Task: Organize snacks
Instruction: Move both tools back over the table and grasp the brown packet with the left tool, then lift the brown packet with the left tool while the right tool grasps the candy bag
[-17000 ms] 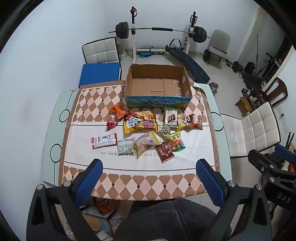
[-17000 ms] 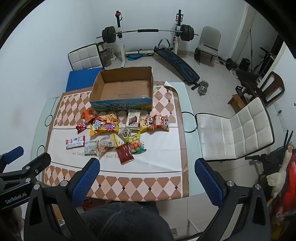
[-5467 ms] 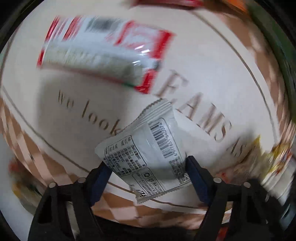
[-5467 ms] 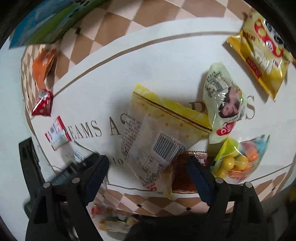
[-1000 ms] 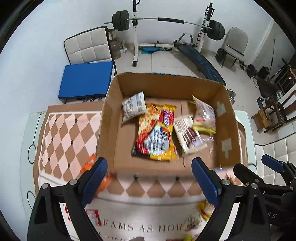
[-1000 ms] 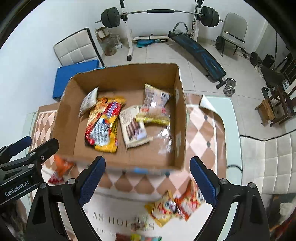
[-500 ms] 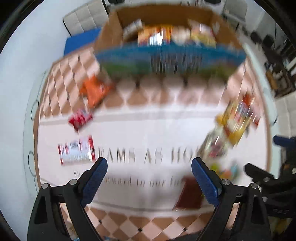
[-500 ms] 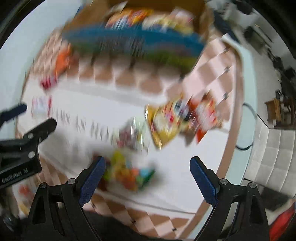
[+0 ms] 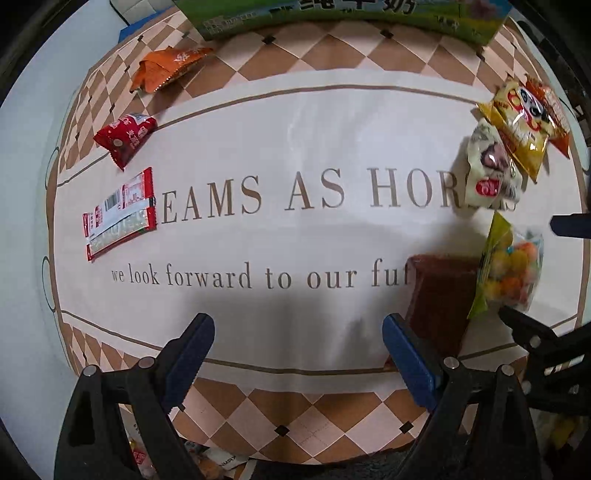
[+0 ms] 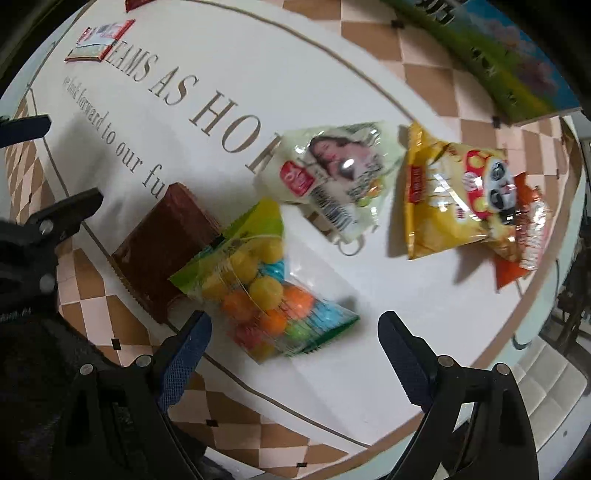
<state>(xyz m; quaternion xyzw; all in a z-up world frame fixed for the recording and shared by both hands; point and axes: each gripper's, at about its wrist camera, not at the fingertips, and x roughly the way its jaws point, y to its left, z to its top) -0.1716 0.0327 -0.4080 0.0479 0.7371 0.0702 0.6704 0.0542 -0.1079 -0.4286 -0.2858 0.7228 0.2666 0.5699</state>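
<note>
My right gripper (image 10: pixel 295 325) points down over a clear bag of coloured candy balls (image 10: pixel 266 291). Its jaws are closing with the bag's lower end between them, and the pads are not touching it. The bag overlaps a brown packet (image 10: pixel 162 251). A pale packet with a printed portrait (image 10: pixel 332 173) and a yellow panda packet (image 10: pixel 454 195) lie beyond. My left gripper (image 9: pixel 297 332) hangs open over bare white cloth, with the brown packet (image 9: pixel 439 299) just right of its right finger. The cardboard box (image 9: pixel 332 14) stands at the far edge.
An orange packet (image 9: pixel 166 68), a red packet (image 9: pixel 125 136) and a red-and-white bar (image 9: pixel 118 214) lie on the left of the tablecloth (image 9: pixel 295 229). A red-orange packet (image 10: pixel 524 240) sits under the panda one. The table's near edge is close below both grippers.
Both grippers have left the space above the box and dropped low over the cloth. The right one has rolled and now straddles the candy bag.
</note>
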